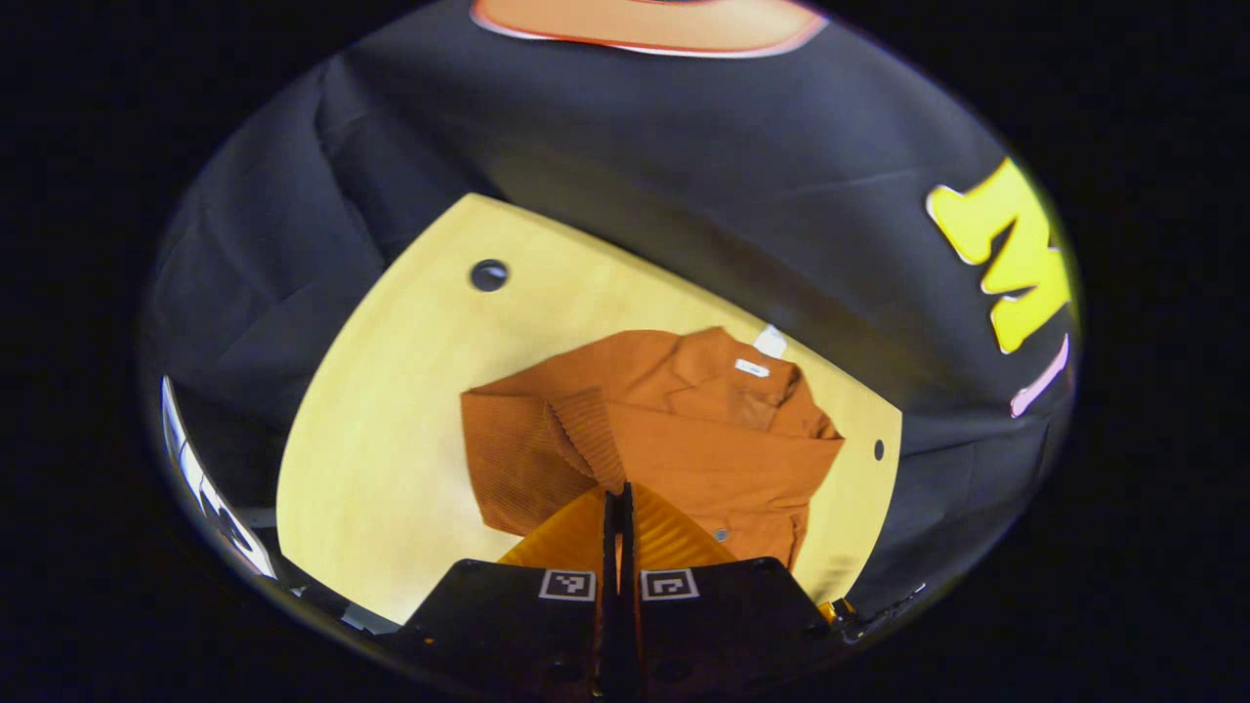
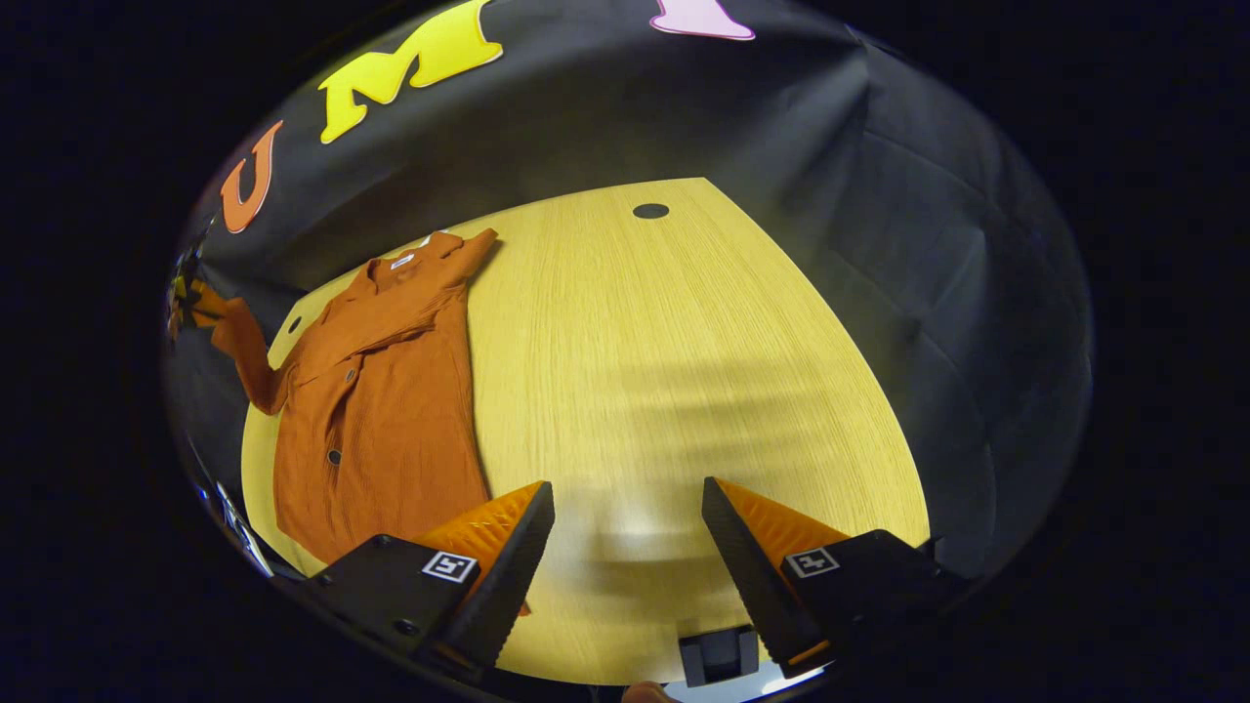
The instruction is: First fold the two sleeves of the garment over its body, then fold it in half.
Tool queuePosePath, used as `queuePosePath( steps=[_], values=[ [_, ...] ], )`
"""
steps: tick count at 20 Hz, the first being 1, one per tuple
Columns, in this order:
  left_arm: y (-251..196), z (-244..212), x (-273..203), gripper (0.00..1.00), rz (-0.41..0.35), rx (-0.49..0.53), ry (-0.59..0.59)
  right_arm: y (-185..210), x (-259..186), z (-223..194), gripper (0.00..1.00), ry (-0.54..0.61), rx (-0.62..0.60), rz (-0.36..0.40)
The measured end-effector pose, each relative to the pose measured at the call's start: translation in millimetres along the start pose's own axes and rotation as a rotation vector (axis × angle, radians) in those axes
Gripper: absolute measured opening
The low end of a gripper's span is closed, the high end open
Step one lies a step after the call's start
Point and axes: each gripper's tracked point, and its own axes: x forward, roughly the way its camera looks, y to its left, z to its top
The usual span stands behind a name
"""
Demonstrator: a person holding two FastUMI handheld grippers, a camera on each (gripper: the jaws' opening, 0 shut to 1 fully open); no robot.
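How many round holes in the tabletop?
2: one hole near the bare far corner of the table, the other at the far edge beside the shirt. The shirt may hide more.

The garment is a rust-orange ribbed button-up shirt with a collar and a small white neck label. It lies spread flat near one side edge of the desk, collar toward the far edge. One sleeve is lifted and drawn across the body; the other lies folded in.
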Motion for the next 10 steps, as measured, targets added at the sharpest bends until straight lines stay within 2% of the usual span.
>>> queuePosePath(
  steps=[3,6,10],
  values=[
    [-65,-16,29,0.03,-0.005,0.076,0.043,-19,7,-6,0.99,0.005,0.001,0.013],
    [-134,-34,71,0.03,-0.027,0.107,0.059,-38,15,-14,0.99,0.017,0.041,0.017],
    [-197,-68,135,0.03,-0.022,0.143,0.101,-56,21,-25,0.98,0.042,0.104,0.030]
  ],
)
